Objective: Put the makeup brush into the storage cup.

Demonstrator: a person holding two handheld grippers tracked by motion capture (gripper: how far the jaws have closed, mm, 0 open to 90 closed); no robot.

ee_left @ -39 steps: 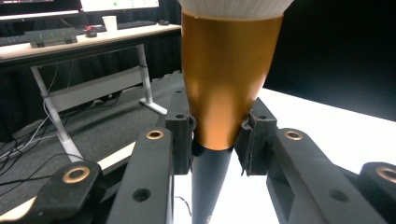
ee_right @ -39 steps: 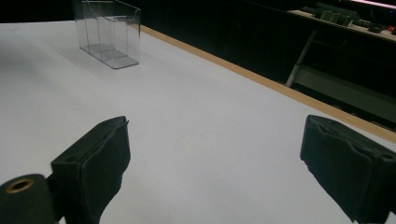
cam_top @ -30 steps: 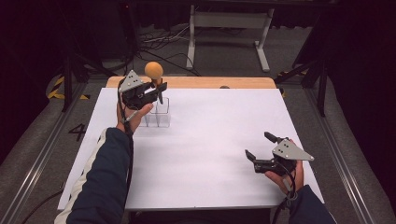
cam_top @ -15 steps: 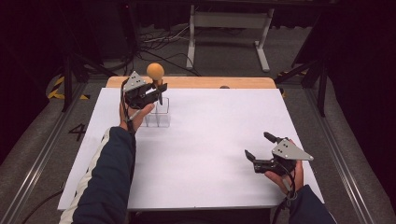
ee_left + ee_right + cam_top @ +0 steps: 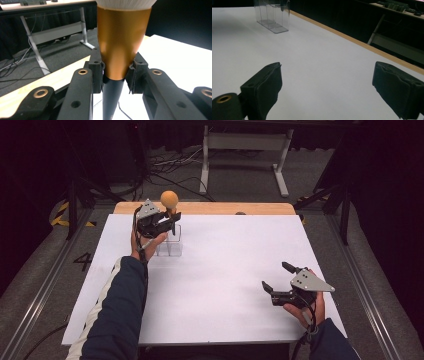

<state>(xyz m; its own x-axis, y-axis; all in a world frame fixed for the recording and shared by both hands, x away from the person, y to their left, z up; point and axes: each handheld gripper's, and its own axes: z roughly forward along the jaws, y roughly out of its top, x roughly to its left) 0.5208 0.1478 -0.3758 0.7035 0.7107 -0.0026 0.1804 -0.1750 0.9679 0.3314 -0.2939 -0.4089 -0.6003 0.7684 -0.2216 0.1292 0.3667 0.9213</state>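
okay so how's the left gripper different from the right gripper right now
The left gripper is shut on a brush with a copper collar and round orange head; the right gripper is open, with nothing between its fingers. The left is raised over the clear organizer at the far side; the right sits low near the table's near edge. Both are hand-held with black fingers.

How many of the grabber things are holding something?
1. The left gripper is shut on the brush above the clear holder. The right gripper hangs open over the table.
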